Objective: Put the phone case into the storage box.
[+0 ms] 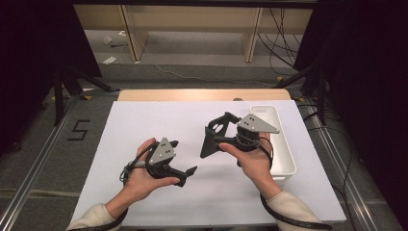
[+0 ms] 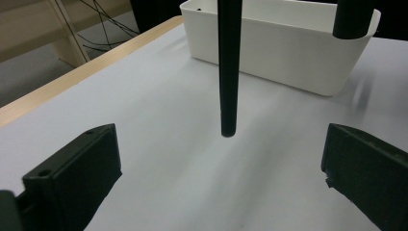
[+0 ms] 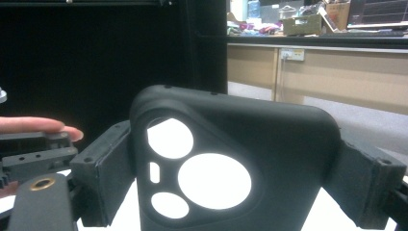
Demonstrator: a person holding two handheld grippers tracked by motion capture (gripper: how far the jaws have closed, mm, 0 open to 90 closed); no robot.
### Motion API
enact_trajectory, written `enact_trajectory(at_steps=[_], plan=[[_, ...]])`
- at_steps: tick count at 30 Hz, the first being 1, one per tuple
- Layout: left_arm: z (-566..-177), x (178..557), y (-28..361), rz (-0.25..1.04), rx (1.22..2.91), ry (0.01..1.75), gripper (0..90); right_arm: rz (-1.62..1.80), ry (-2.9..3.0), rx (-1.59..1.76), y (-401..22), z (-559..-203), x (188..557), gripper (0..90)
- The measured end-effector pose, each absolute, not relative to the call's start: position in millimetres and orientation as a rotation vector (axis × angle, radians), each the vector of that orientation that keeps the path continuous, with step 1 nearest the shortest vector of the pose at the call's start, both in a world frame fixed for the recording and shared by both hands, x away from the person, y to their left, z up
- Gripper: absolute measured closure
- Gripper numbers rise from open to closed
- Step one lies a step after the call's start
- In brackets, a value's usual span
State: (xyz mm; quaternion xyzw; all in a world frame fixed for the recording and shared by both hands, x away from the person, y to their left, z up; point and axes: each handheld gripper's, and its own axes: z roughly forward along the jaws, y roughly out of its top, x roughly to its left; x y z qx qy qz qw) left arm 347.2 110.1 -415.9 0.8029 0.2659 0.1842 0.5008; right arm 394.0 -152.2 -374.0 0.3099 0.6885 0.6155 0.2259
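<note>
Black soft phone case with round camera cutouts (image 3: 231, 173) sits clamped upright in the right claw (image 1: 216, 137), at three o'clock over the white desk (image 1: 144, 125). Left claw (image 1: 185, 158) stands wide open and empty, so its hold appears released; placing the case, perhaps into the white plastic bin (image 1: 284, 144), seems left.
</note>
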Motion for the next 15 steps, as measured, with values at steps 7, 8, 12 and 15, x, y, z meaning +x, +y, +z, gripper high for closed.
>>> enact_trajectory(at_steps=[7, 8, 12, 15], plan=[[-417.7, 344.3, 120.4, 0.457, 1.936, 0.653, 0.0, 1.688, 1.882, 0.862, -157.1, -372.1, 395.7, 14.5], [-417.7, 344.1, 121.7, 0.460, 1.939, 0.651, 0.0, 1.687, 1.880, 0.865, -157.8, -371.9, 395.9, 14.5], [-418.3, 342.9, 125.5, 0.468, 1.934, 0.655, 0.0, 1.684, 1.871, 0.870, -160.5, -370.7, 396.8, 14.5], [-419.0, 342.0, 128.7, 0.471, 1.931, 0.662, 0.0, 1.682, 1.863, 0.878, -162.6, -369.5, 397.4, 14.5]])
